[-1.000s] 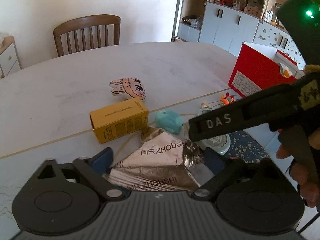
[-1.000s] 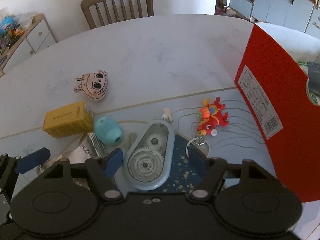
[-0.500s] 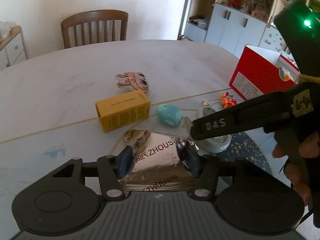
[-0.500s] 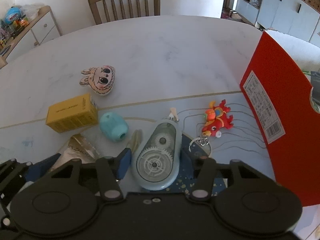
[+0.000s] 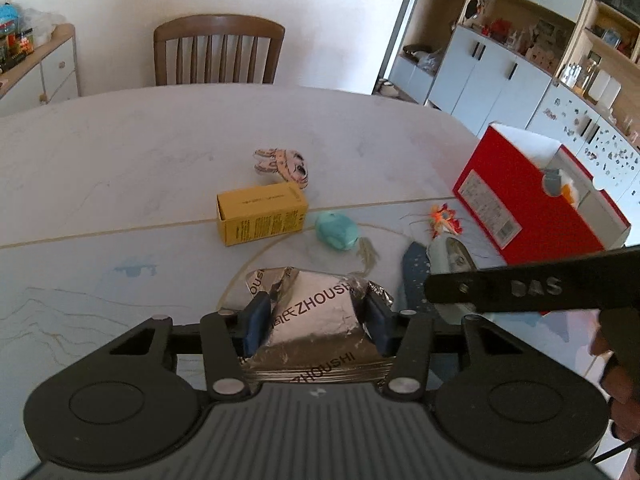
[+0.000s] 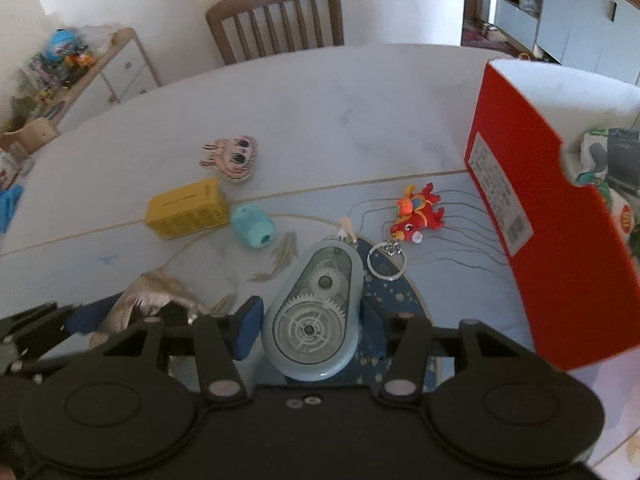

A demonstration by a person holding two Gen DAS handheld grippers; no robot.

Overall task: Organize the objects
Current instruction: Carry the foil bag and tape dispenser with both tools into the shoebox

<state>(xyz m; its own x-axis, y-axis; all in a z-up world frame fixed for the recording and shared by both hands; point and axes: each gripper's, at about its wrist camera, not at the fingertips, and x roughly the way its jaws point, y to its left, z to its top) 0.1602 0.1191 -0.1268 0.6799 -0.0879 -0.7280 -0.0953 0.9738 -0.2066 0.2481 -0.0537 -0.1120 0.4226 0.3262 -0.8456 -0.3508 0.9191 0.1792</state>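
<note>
White tabletop (image 5: 120, 152): left gripper (image 5: 316, 316), closing, now clamps foil pack (image 5: 320, 316); right gripper (image 6: 310, 320) now grips tape dispenser (image 6: 310, 316); both lifted, box-bound (image 5: 532, 204).

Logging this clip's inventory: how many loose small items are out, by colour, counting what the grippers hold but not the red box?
Silver: 1, the foil packet.
Yellow: 1, the carton.
Teal or light blue: 2, the sharpener and the tape dispenser.
Red: 1, the dragon keychain.
Pink and cream: 1, the bunny charm.
Total: 6.
</note>
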